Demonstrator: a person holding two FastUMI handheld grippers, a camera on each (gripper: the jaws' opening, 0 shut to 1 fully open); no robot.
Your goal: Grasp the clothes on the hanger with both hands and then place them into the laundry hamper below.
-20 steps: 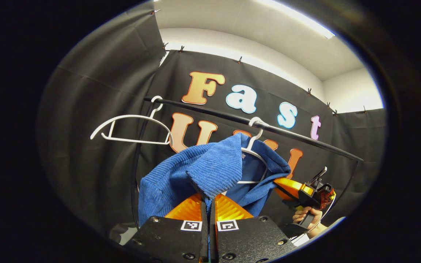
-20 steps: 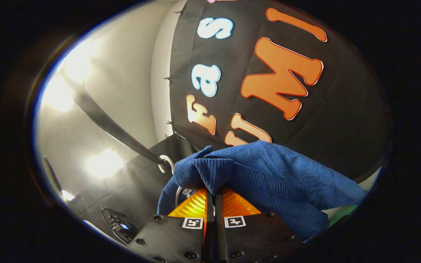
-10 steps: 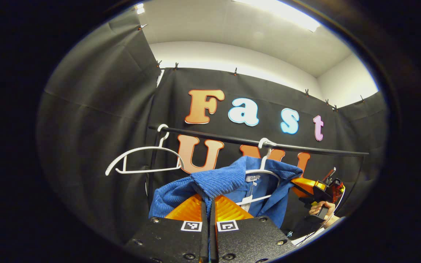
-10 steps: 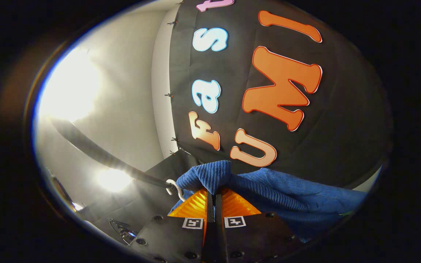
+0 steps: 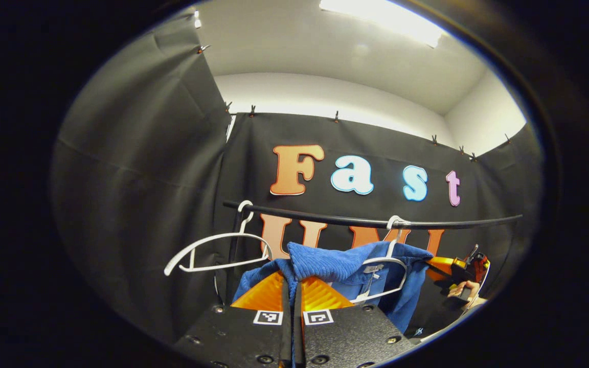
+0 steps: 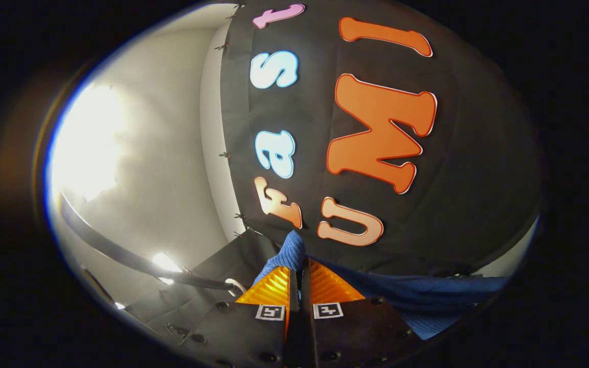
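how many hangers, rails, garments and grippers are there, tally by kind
white hangers: 2, an empty hanger and the garment's hanger
black rail: 1
blue garment: 1
grippers: 2, left gripper, right gripper, jaws shut on the garment
total: 6

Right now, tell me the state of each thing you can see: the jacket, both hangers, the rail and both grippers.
Blue jacket: gripped at both ends, bunched around its hanger.
Jacket's hanger: hooked on the rail.
Empty hanger: hooked on the rail, bare.
Rail: carrying both hangers.
Left gripper: shut on jacket.
Right gripper: shut on jacket.
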